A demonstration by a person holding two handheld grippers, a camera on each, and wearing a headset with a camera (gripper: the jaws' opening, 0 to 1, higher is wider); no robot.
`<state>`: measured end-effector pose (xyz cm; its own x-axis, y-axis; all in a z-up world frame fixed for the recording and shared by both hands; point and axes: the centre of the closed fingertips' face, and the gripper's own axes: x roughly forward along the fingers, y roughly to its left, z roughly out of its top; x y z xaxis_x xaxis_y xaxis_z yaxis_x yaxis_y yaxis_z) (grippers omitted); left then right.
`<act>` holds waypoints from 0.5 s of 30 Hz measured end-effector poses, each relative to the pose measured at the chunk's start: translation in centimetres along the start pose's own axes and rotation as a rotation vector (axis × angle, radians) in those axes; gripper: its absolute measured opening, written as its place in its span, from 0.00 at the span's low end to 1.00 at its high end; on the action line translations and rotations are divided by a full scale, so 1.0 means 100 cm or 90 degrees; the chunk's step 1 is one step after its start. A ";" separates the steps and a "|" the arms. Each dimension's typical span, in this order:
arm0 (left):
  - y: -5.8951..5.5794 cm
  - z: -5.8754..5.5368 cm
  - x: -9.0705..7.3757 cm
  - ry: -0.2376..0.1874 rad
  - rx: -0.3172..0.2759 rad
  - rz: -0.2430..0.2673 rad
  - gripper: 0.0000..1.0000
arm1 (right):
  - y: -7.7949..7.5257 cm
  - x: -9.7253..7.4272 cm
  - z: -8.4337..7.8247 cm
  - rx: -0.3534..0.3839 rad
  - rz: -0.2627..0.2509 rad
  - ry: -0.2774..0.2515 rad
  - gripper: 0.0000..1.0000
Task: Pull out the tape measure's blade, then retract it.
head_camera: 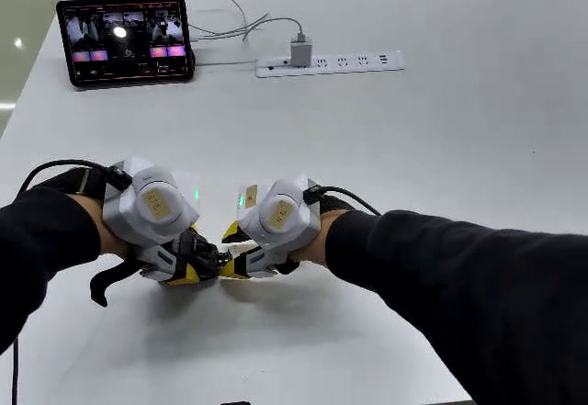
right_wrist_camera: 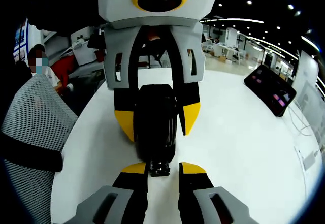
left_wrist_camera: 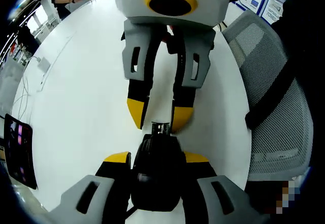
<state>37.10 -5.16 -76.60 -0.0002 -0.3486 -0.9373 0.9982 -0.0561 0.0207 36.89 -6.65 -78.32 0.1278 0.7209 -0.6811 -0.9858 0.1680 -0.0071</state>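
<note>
Sleeves: black sleeves point(head_camera: 441, 276) come in from both sides at the near edge of the table point(head_camera: 432, 148).
Left gripper: the left gripper point(head_camera: 186, 267) is clamped on the black tape measure point(head_camera: 208, 256), one yellow-tipped jaw on each flat side of the case.
Tape measure: it sits close to the table's near edge, towards the left corner, between the two grippers. In the left gripper view the case point(left_wrist_camera: 155, 176) fills the gap between that gripper's own jaws.
Hook: the blade's metal end hook point(right_wrist_camera: 160, 168) sticks out of the case mouth, with next to no blade showing.
Right gripper: the right gripper point(head_camera: 235, 263) faces the left one tip to tip. Its jaws are slightly parted, one on each side of the hook, with a sliver of table showing beside it.
Surface: plain white and matt, bare around the grippers.
Far edge: a tablet point(head_camera: 126, 39) with a lit screen stands propped near the far left corner. Just beside it lies a white power strip point(head_camera: 331, 62) with a charger point(head_camera: 301, 51) plugged in and thin cables point(head_camera: 230, 24) looping behind.
Chair: a grey mesh office chair point(left_wrist_camera: 274, 107) stands at the table's edge.
Room: glossy floor point(head_camera: 28, 1) beyond the left edge; a dark ceiling with spot lights point(right_wrist_camera: 249, 2) and more desks point(right_wrist_camera: 228, 51) farther back.
</note>
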 end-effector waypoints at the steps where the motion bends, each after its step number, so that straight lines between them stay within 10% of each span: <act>1: 0.000 0.000 0.000 0.000 -0.001 0.000 0.33 | 0.001 0.000 0.000 0.005 0.004 0.000 0.18; 15: 0.000 0.001 0.000 -0.007 -0.003 0.000 0.33 | 0.003 0.011 -0.005 -0.018 0.012 0.031 0.10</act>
<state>37.09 -5.25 -76.55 -0.0005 -0.3593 -0.9332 0.9985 -0.0517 0.0194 36.68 -6.16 -79.43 0.1042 0.6900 -0.7163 -0.9908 0.1346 -0.0145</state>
